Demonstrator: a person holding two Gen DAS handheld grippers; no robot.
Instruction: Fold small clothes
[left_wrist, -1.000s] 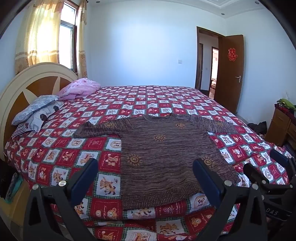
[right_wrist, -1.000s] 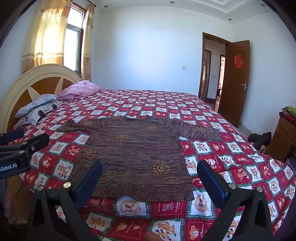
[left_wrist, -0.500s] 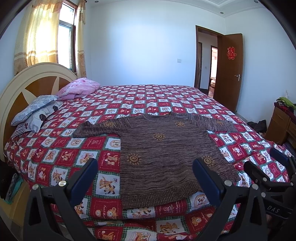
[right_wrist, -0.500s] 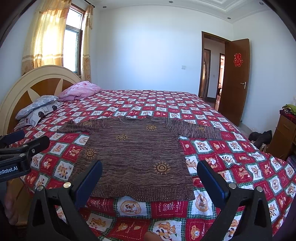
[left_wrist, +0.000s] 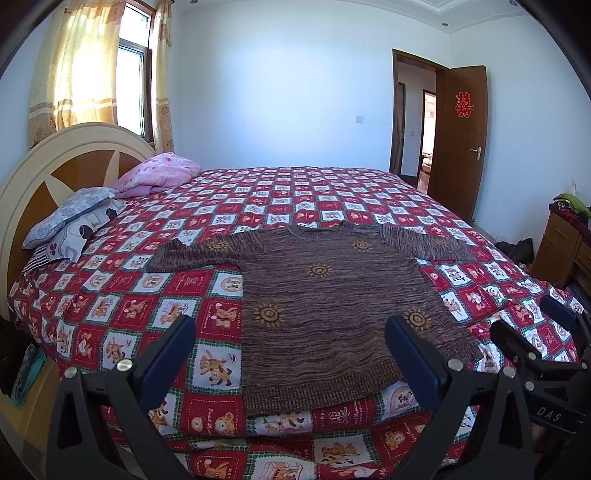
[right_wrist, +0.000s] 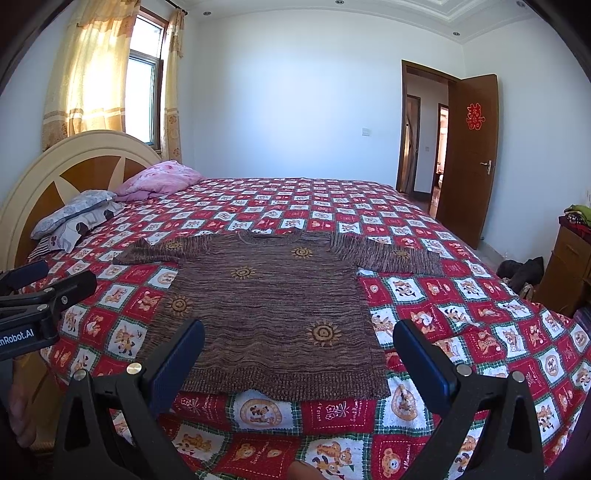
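A brown knitted sweater (left_wrist: 332, 295) with orange sun motifs lies flat on the bed, both sleeves spread out sideways, hem toward me. In the right wrist view the same sweater (right_wrist: 273, 306) fills the middle of the bedspread. My left gripper (left_wrist: 290, 330) hovers open above the near hem, nothing between its blue pads. My right gripper (right_wrist: 298, 334) is open too, held over the hem, holding nothing. Each gripper shows at the edge of the other's view: the right gripper (left_wrist: 532, 325) at right, the left gripper (right_wrist: 61, 277) at left.
The bed (left_wrist: 110, 306) has a red, white and green cartoon-bear bedspread. Pillows (left_wrist: 74, 218) and a pink quilt (left_wrist: 159, 175) lie by the round headboard (left_wrist: 55, 166) at left. A wooden cabinet (left_wrist: 565, 247) stands at right; an open brown door (left_wrist: 461, 144) is behind.
Both views have drifted only slightly; the sweater lies as it did and both grippers stay open above the hem.
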